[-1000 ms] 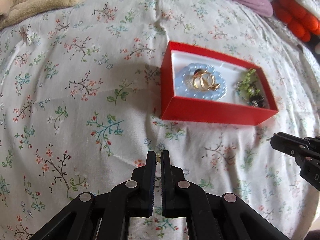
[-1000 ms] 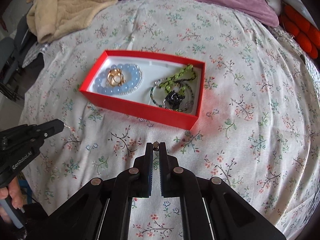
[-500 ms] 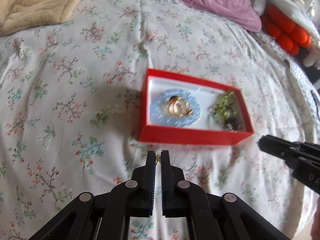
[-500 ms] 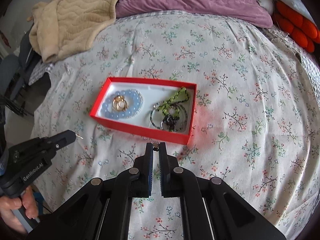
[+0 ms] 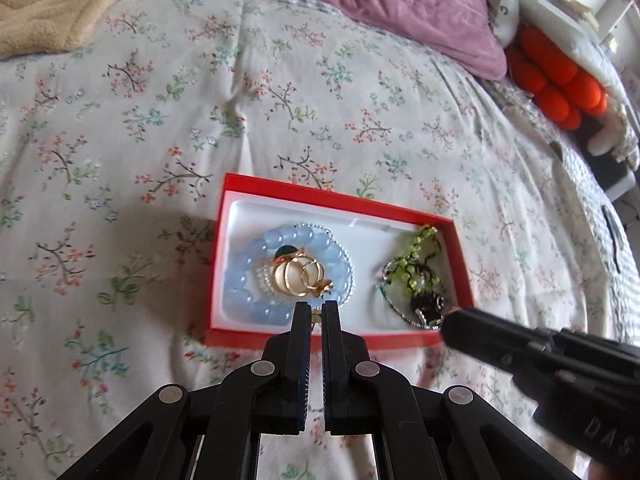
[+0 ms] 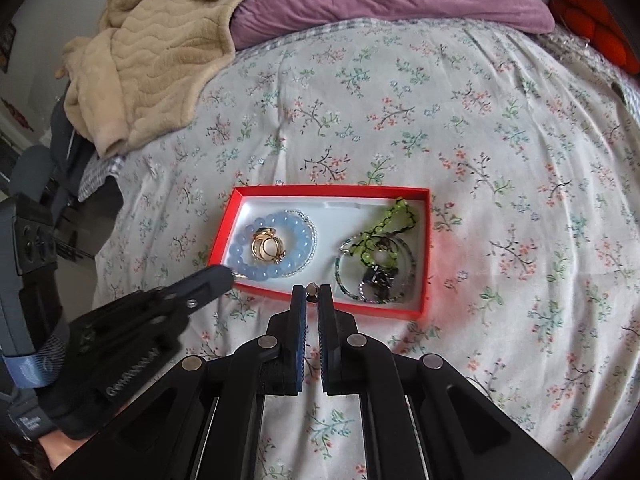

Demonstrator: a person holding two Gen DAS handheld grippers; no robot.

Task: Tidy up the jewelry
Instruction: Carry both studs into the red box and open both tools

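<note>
Two claws, left claw (image 5: 316,314) and right claw (image 6: 312,294), each pinch one small earring over one red box (image 6: 424,248) holding one blue bracelet (image 6: 296,236).

Both tools moved forward, left tool (image 5: 316,310) and right tool (image 6: 312,292) now over red box (image 6: 425,240) near edge

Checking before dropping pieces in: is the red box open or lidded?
Open: the red box has no lid, and the blue bead bracelet inside is plainly visible.

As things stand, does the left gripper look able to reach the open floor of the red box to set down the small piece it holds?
Probably yes. The left gripper sits at the red box's near wall, the box is open-topped, and nothing blocks it. The blue bead bracelet fills much of that end.
</note>
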